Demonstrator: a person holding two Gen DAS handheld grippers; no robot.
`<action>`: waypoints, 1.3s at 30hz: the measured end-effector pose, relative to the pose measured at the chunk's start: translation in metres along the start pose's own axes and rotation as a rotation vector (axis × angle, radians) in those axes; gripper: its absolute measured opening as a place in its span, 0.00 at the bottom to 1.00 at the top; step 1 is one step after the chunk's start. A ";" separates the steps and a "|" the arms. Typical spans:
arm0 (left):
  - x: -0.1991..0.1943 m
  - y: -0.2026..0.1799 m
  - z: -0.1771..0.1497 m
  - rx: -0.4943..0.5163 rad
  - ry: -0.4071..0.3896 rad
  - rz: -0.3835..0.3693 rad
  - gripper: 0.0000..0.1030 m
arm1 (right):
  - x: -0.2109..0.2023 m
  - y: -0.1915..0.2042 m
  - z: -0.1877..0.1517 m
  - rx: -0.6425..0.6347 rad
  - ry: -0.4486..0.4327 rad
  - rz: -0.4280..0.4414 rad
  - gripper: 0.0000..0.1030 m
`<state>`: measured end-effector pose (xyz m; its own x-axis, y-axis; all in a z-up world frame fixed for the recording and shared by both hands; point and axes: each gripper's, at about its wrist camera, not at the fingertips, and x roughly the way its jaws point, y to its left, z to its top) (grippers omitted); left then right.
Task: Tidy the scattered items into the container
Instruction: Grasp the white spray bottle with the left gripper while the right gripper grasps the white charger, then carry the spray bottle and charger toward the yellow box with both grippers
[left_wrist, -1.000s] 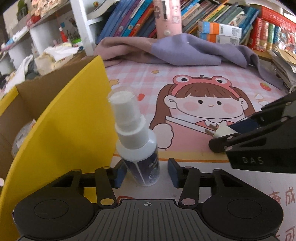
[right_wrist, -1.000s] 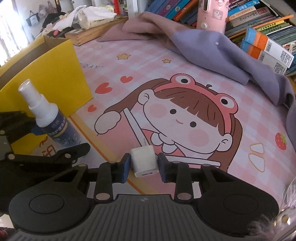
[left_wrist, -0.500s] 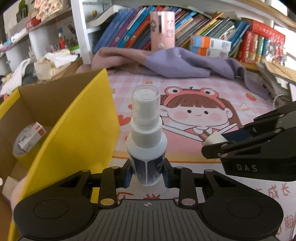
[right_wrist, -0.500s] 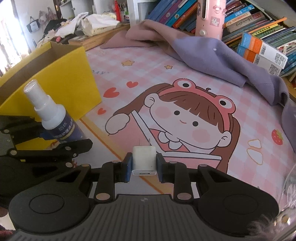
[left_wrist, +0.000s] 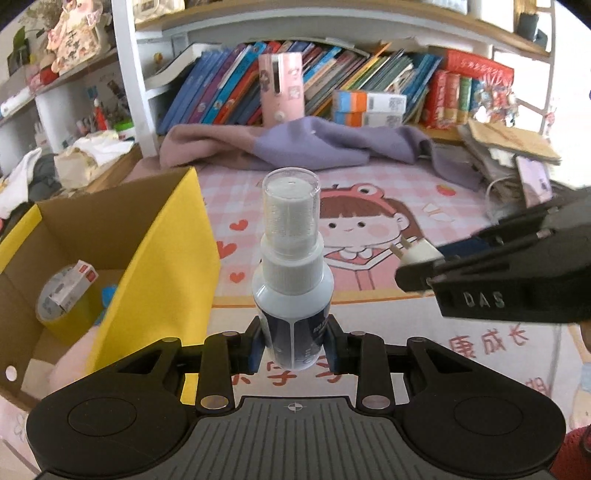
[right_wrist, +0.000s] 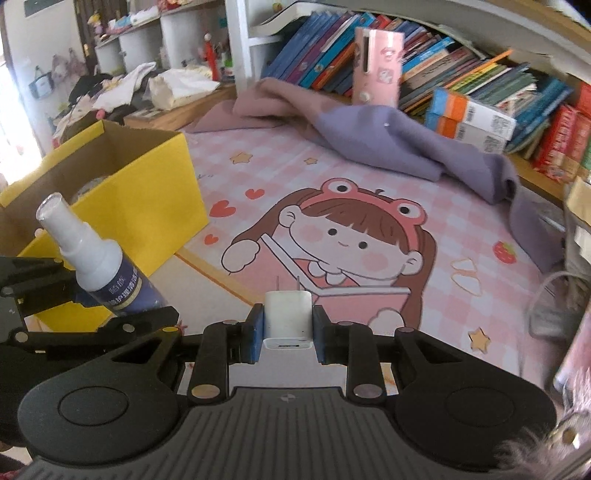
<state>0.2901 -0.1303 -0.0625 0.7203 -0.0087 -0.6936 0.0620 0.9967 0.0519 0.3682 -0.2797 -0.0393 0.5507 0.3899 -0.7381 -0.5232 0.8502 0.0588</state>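
My left gripper (left_wrist: 294, 347) is shut on a small spray bottle (left_wrist: 291, 266) with a clear cap, white neck and dark label, held upright above the mat. The same bottle (right_wrist: 92, 266) shows tilted at the left of the right wrist view. My right gripper (right_wrist: 288, 334) is shut on a white charger plug (right_wrist: 288, 319) with its two prongs pointing away; the plug (left_wrist: 417, 253) also shows at the right of the left wrist view. The yellow cardboard box (left_wrist: 173, 258) stands open to the left, with a tape roll (left_wrist: 61, 295) inside.
A pink cartoon mat (right_wrist: 332, 236) covers the desk. A purple and mauve cloth (left_wrist: 314, 144) lies bunched at the back before a row of books (left_wrist: 351, 85) and a pink case (left_wrist: 281, 88). Stacked papers (left_wrist: 506, 147) and a cable sit at the right.
The left gripper closed on the spray bottle and lifted it off the mat. The right gripper rose with the plug held. Both views now look from higher, showing more of the box's inside.
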 end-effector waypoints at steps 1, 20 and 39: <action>-0.003 0.002 0.001 0.003 -0.004 -0.008 0.30 | -0.005 0.002 -0.003 0.008 -0.003 -0.009 0.24; -0.070 0.026 -0.020 0.158 -0.128 -0.160 0.30 | -0.076 0.061 -0.040 0.132 -0.086 -0.195 0.24; -0.145 0.095 -0.104 0.230 -0.076 -0.233 0.30 | -0.112 0.192 -0.103 0.234 -0.101 -0.279 0.24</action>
<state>0.1195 -0.0257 -0.0318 0.7173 -0.2489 -0.6507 0.3794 0.9229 0.0653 0.1393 -0.1960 -0.0144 0.7188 0.1547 -0.6777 -0.1876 0.9819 0.0252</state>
